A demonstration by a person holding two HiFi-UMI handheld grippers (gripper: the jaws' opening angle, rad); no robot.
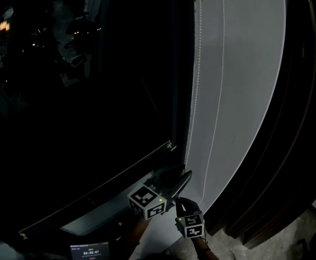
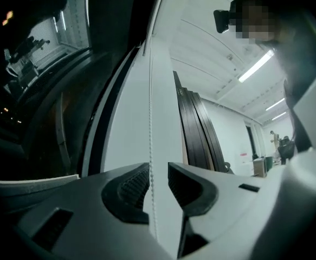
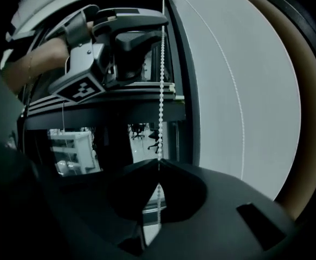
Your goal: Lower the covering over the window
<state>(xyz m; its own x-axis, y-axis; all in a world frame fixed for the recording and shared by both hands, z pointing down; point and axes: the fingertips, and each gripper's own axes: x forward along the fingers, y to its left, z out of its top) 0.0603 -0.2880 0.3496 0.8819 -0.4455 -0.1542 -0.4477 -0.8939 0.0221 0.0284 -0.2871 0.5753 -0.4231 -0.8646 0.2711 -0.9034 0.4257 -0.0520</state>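
We see a dark glass window pane (image 1: 92, 102) at left, our left gripper (image 2: 159, 172) with jaws apart around a white bead chain (image 2: 150, 118), not pinching it, our right gripper (image 3: 159, 164) below, clamped on that chain, a pale grey fabric roller blind (image 1: 239, 64) hanging at right.

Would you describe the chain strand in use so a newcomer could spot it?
Find the white panel right of the dark window; two beaded strands hang before it. The bead chain meant is the one nearer the window, pinched in the shut right tool and passing through the open left tool.
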